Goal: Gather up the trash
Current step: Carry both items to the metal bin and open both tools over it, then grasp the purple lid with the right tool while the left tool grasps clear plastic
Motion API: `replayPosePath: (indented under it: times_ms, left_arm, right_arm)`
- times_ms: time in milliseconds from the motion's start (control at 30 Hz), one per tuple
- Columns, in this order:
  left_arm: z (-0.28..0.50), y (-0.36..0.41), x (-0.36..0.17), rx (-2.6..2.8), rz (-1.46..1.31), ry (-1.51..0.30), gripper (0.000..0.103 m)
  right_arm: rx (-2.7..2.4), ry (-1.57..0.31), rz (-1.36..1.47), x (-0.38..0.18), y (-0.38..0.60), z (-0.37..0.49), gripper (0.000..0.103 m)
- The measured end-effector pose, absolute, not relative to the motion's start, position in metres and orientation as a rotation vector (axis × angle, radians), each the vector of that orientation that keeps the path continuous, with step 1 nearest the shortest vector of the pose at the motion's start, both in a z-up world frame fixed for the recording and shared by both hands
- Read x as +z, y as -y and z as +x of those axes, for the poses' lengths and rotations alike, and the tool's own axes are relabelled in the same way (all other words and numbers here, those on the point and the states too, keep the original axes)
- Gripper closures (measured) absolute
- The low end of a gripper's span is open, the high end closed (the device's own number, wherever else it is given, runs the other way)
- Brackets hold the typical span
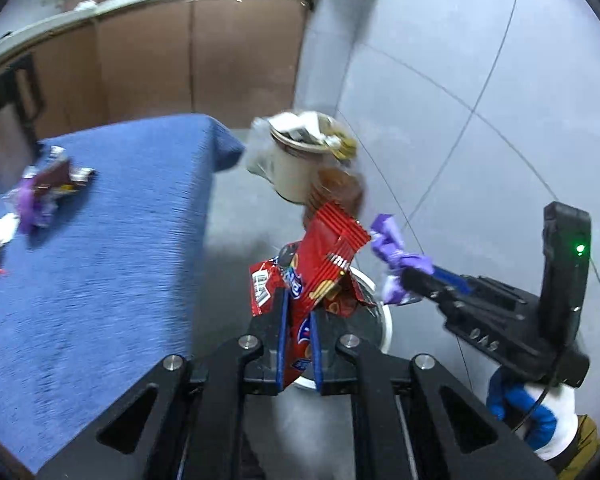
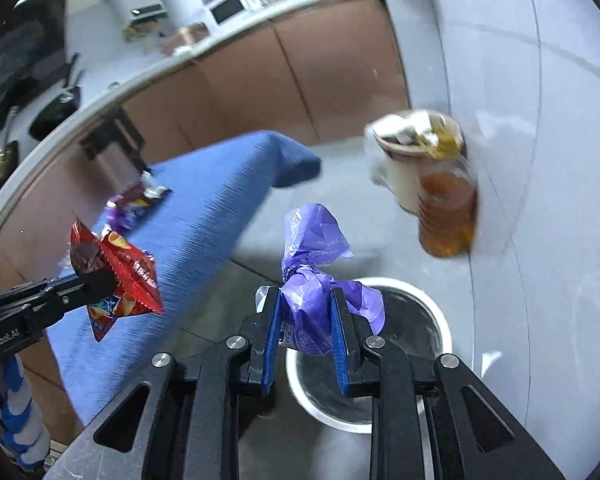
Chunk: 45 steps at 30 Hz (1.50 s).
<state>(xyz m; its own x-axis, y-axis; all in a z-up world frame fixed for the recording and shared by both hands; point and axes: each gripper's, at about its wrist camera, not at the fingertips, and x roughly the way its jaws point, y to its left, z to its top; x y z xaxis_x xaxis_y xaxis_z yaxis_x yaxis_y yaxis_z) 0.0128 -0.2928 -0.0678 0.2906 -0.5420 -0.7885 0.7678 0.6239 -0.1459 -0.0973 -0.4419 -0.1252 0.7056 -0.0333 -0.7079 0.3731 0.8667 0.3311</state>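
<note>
Left gripper (image 1: pixel 300 320) clamped on red wrapper (image 1: pixel 324 272), right gripper (image 2: pixel 306 312) on purple wrapper (image 2: pixel 316 268); both hung over bin (image 2: pixel 440 320) beside table (image 1: pixel 120 240). Wrappers probably light, crinkly, slippery; pinch bunched middle. More wrappers (image 1: pixel 48 188) lay on table.

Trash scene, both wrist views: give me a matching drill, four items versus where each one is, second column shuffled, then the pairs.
Items:
1. red snack bag
2. purple wrapper
3. white-rimmed bin
4. amber bottle

Places:
A. on the floor below both grippers
B. clamped in the right gripper
C. on the floor beside a full cup
D. clamped in the left gripper

Pairs: 1-D, 2-B, 3-A, 4-C
</note>
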Motion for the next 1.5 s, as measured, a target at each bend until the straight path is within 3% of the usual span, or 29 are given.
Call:
replayPosePath:
  times_ms: [200, 333, 600, 867, 1200, 1333, 1500]
  left_arm:
    - [0.02, 0.33, -0.094, -0.917, 0.308, -0.971, 0.092]
    - [0.027, 0.342, -0.11, -0.929, 0.298, -1.014, 0.082]
    - [0.041, 0.346, -0.127, -0.982, 0.244, -1.079, 0.065]
    - [0.037, 0.313, -0.089, -0.969, 0.175, -0.945, 0.063]
    - [0.051, 0.218, -0.054, -0.851, 0.128, -0.857, 0.063]
    - [0.068, 0.154, -0.041, -0.776, 0.06, -0.827, 0.053]
    - [0.1, 0.063, -0.038, -0.656, -0.016, -0.801, 0.047]
  right_arm:
    - [-0.289, -0.853, 0.489, -0.17, 0.462, -0.08, 0.077]
    - [-0.31, -0.91, 0.515, -0.201, 0.477, -0.07, 0.074]
    - [-0.357, -0.964, 0.53, -0.222, 0.488, -0.07, 0.058]
    - [-0.365, -0.92, 0.515, -0.19, 0.488, -0.071, 0.057]
    - [-0.219, -0.764, 0.416, -0.104, 0.427, -0.038, 0.057]
    - [-0.131, -0.713, 0.375, -0.072, 0.385, -0.02, 0.057]
    - [-0.029, -0.691, 0.322, -0.044, 0.324, 0.015, 0.057]
